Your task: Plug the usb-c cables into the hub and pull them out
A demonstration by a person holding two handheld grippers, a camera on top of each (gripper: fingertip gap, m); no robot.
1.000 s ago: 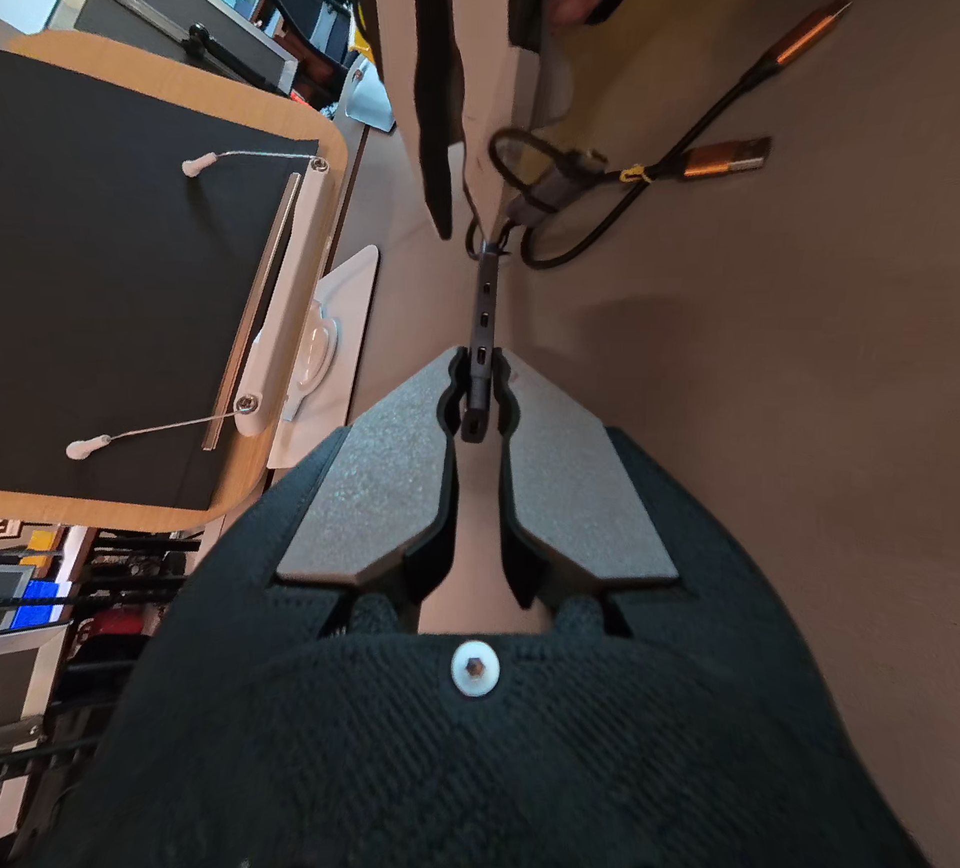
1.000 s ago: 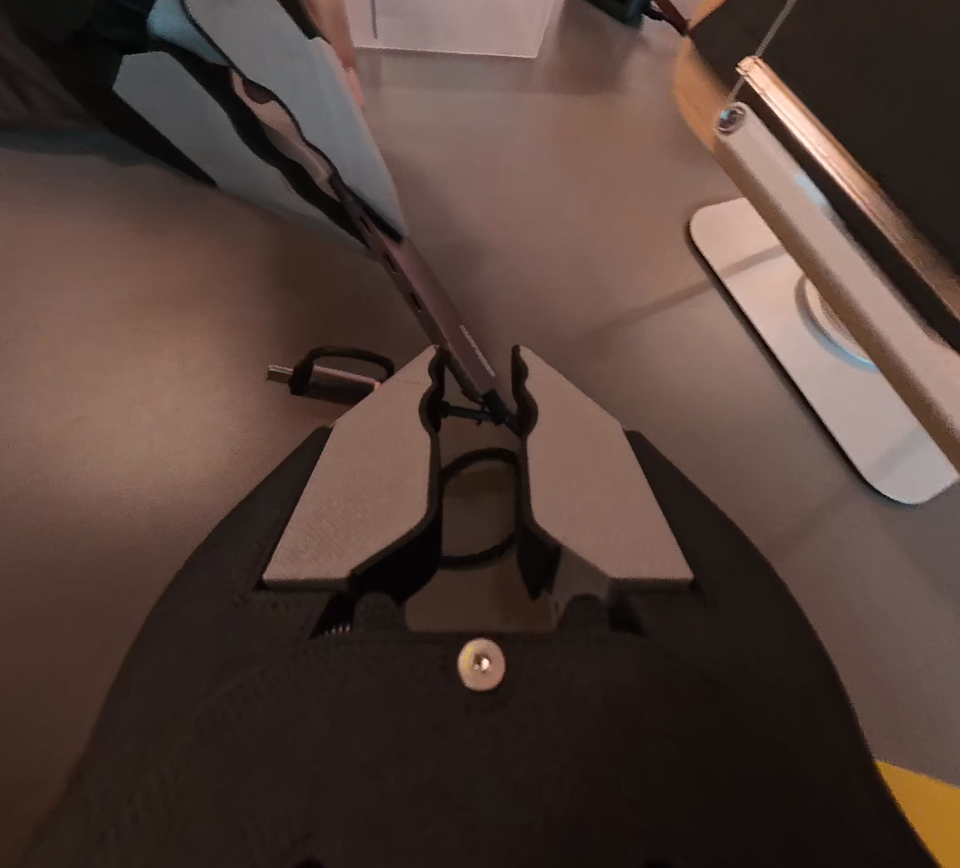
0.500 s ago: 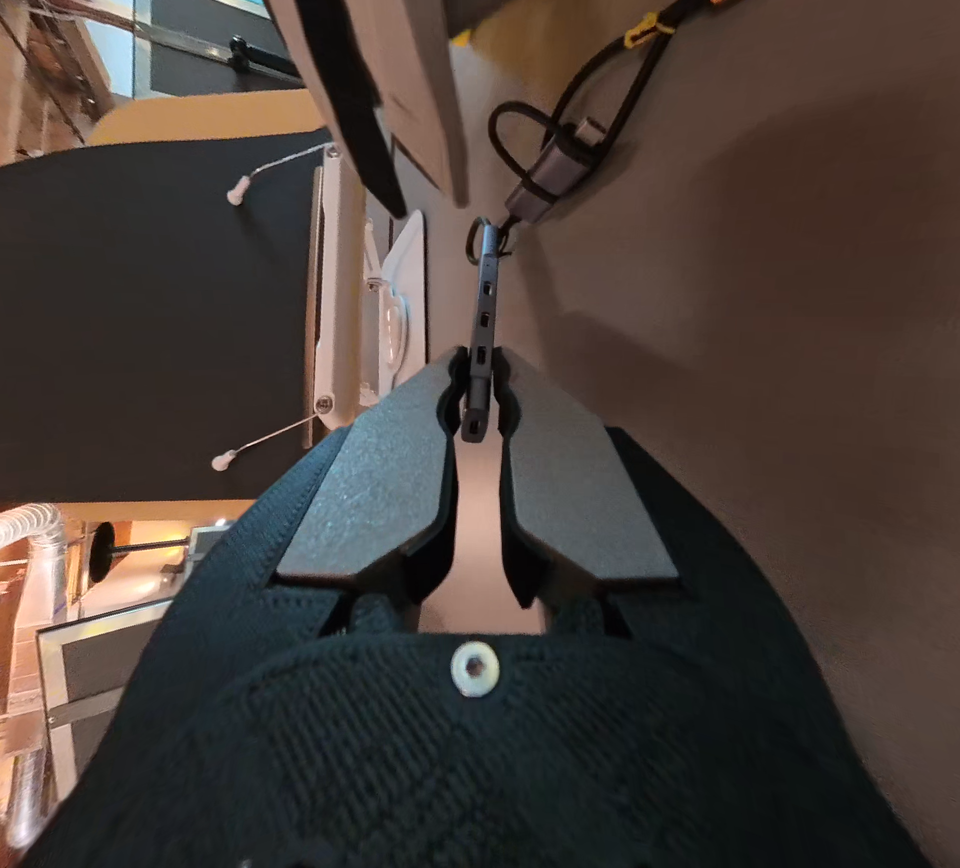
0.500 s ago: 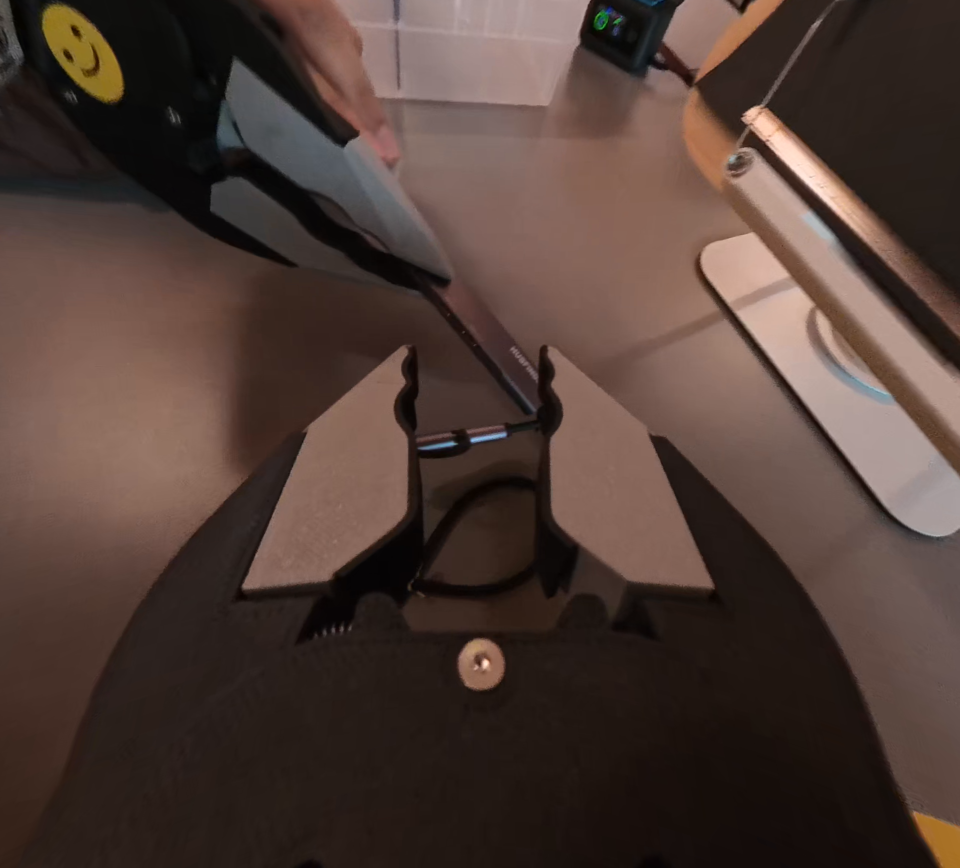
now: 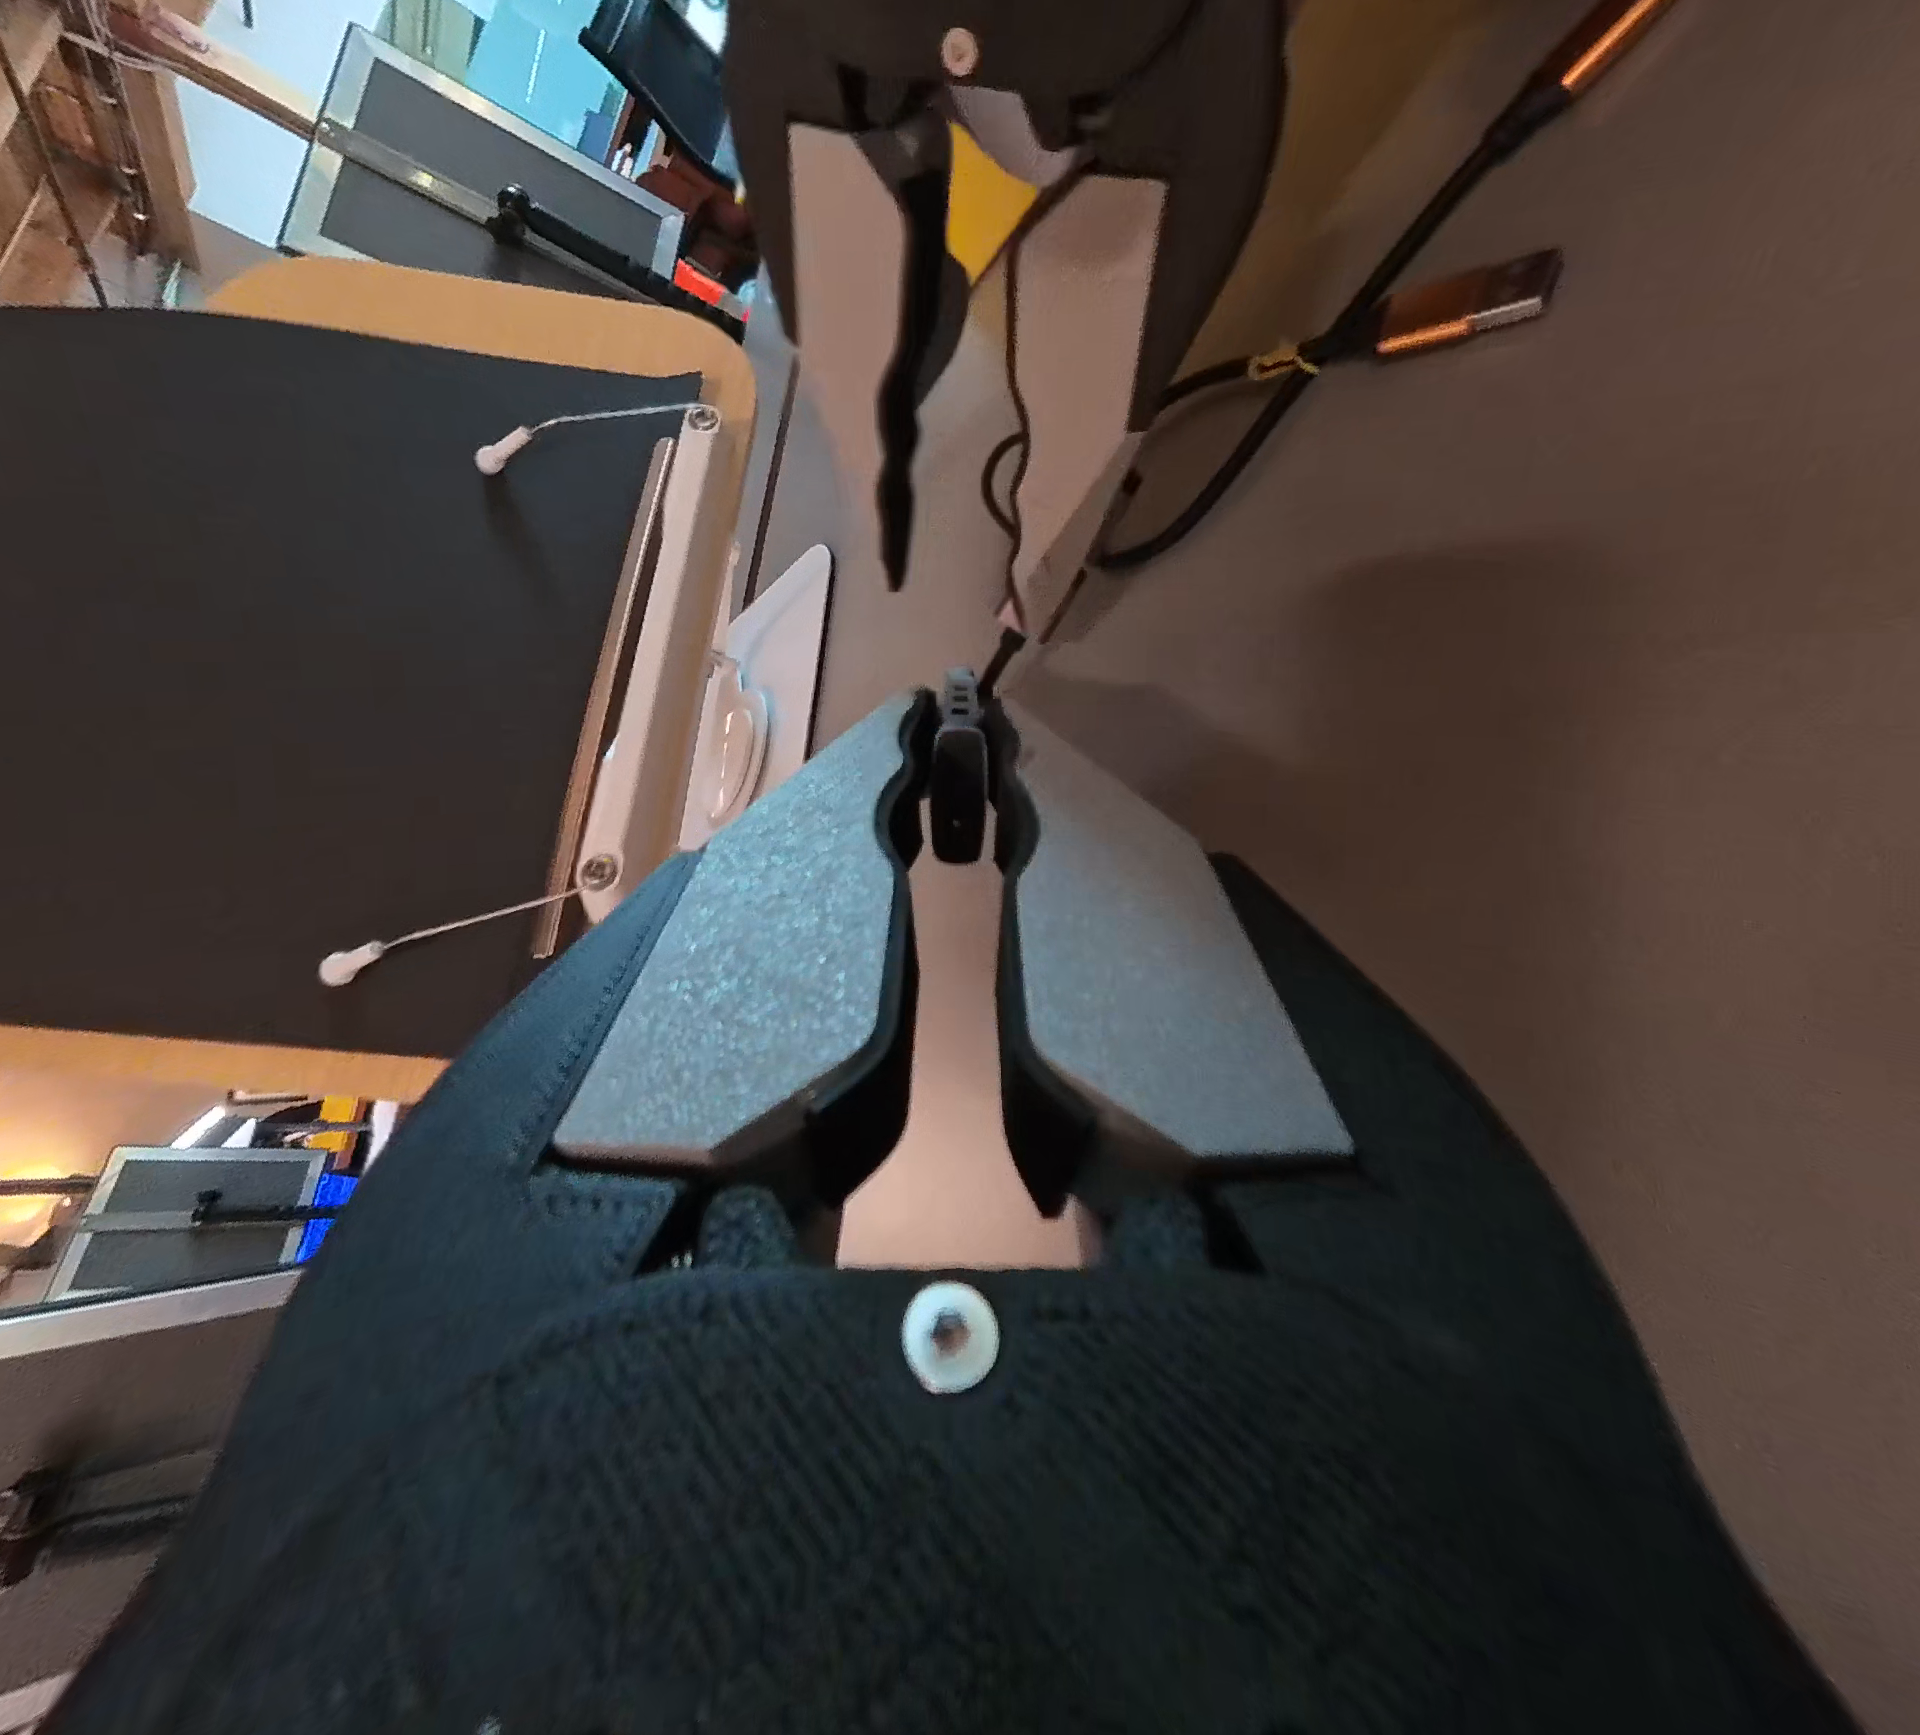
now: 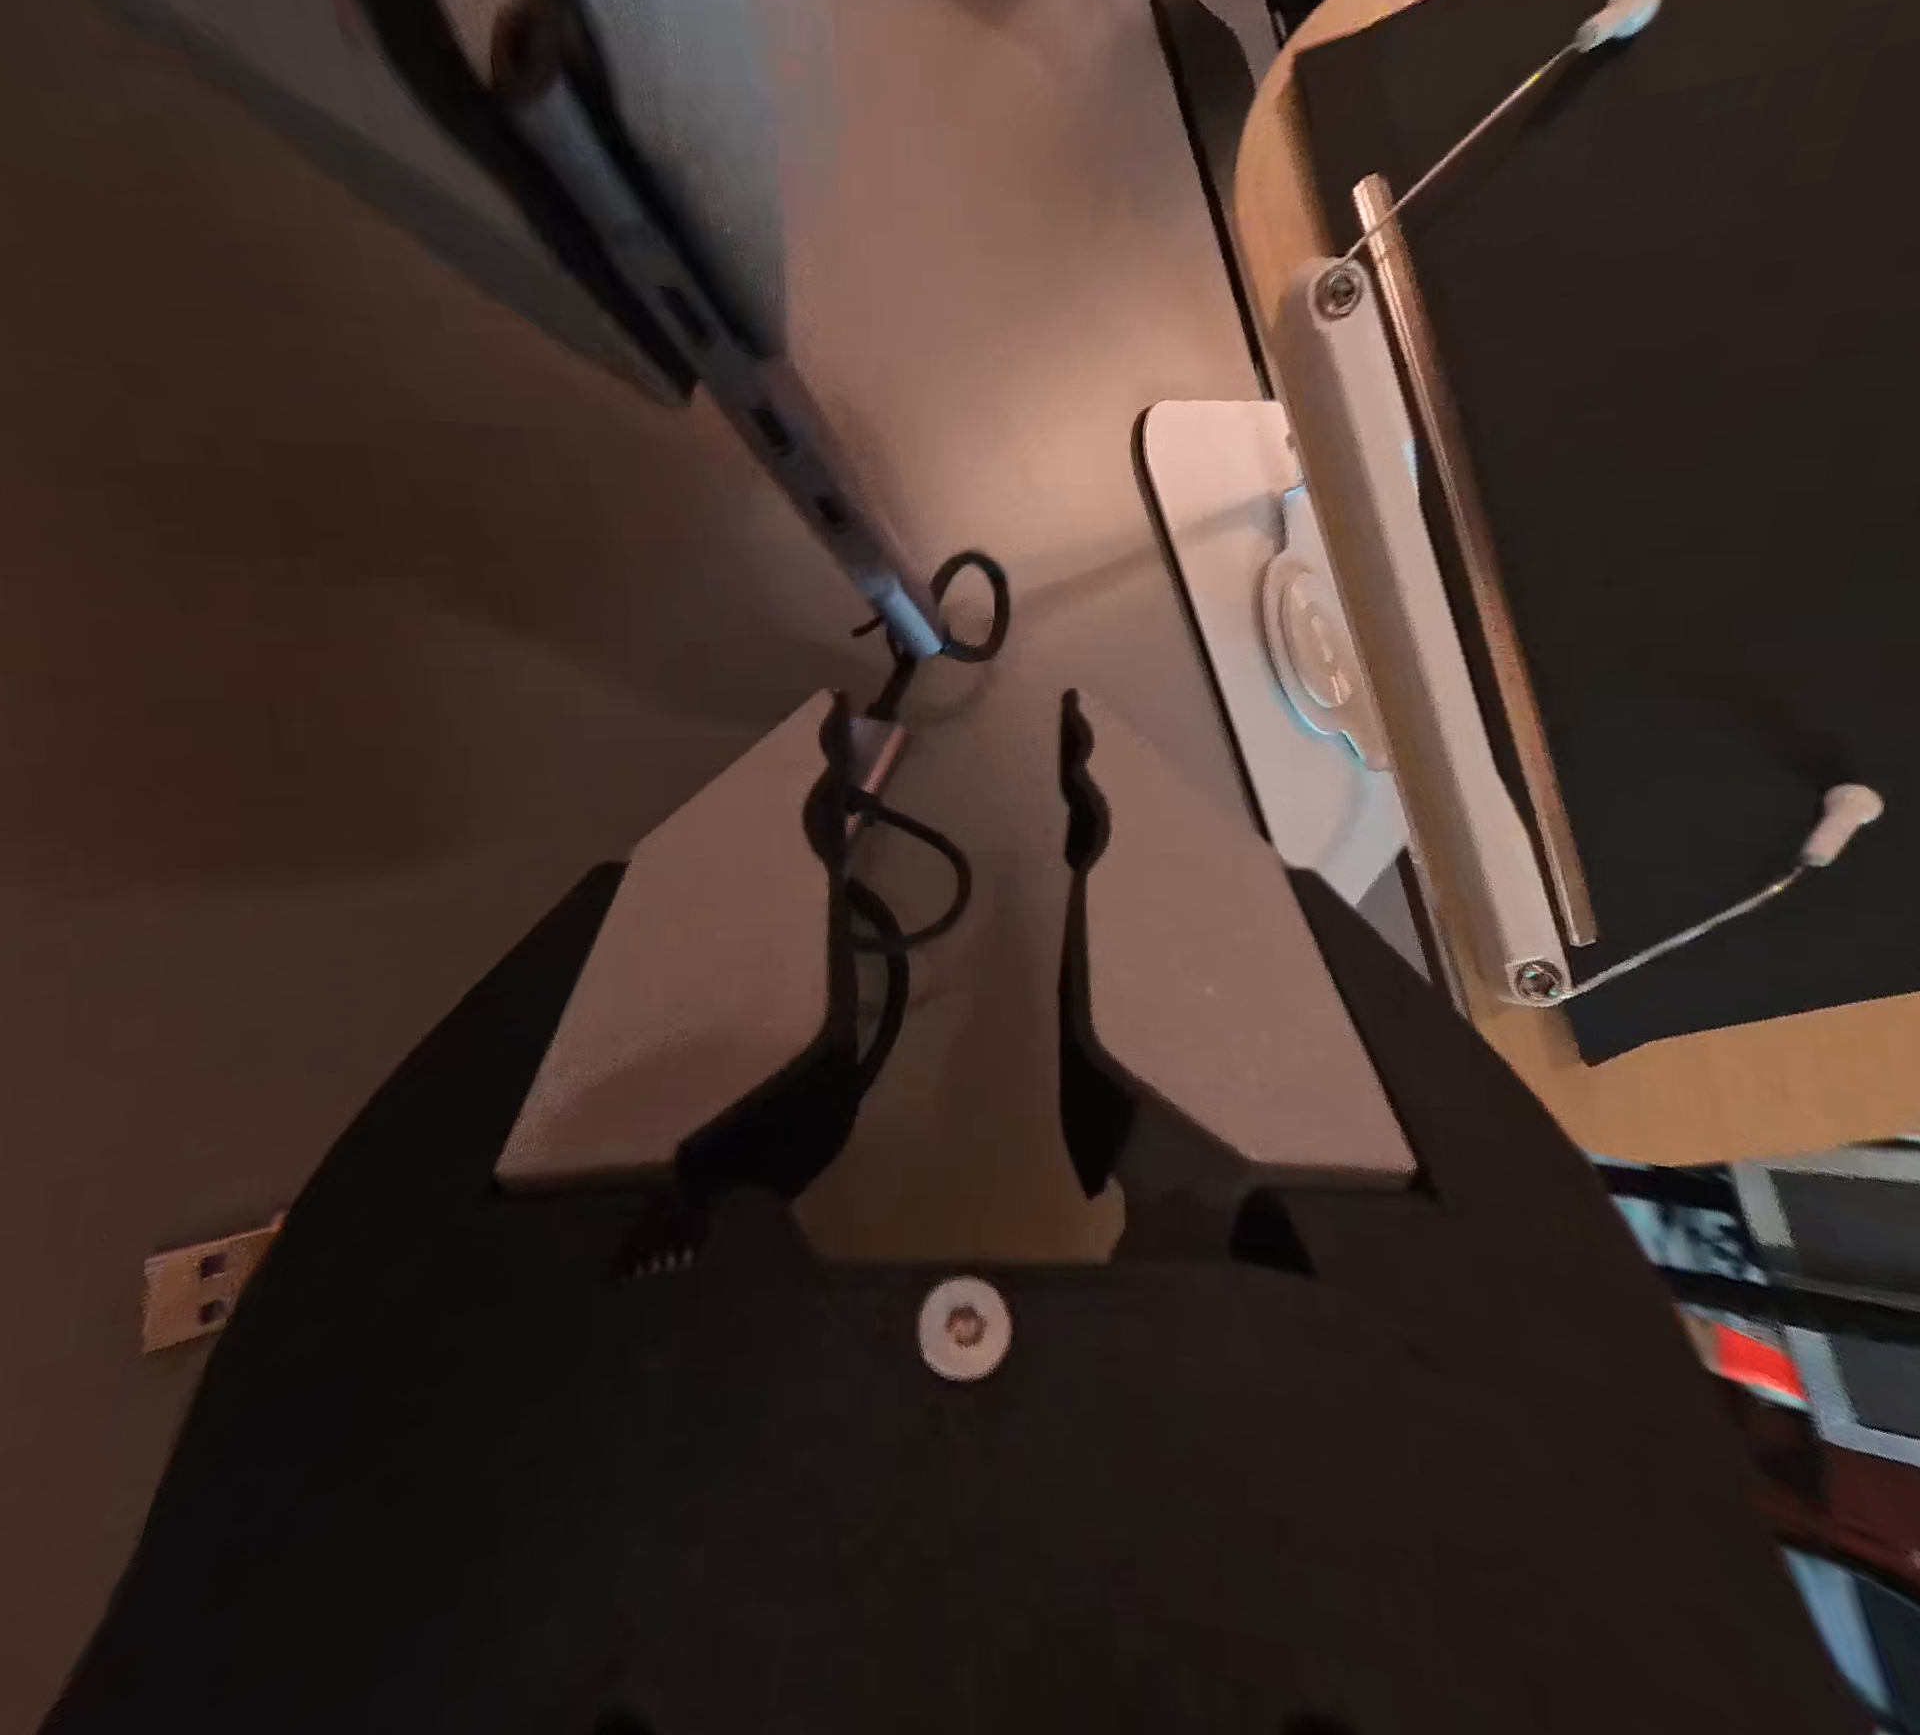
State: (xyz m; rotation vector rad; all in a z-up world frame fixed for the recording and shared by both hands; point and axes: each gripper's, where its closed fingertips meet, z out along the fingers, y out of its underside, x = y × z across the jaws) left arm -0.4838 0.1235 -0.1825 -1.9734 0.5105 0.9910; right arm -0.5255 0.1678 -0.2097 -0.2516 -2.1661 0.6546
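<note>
Hub pinned edge-on while the other tongs let go

The left gripper [image 5: 958, 755] pinches one end of the slim grey metal hub [image 6: 774, 438], keeping it raised off the brown bench [image 5: 1558, 750] and its ports reachable. The right gripper [image 6: 951, 724], narrower a second ago, now stands spread, the thin black cable's silver plug [image 6: 878, 750] touching its left finger, apparently unclamped.

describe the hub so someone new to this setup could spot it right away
Start at the brown table, beside the black board with a wooden rim. The left gripper is shut on the hub, a thin grey bar lifted off the table, with a row of small ports along its edge. Unlike the copper-coloured plugs lying flat, it is long and held.
</note>
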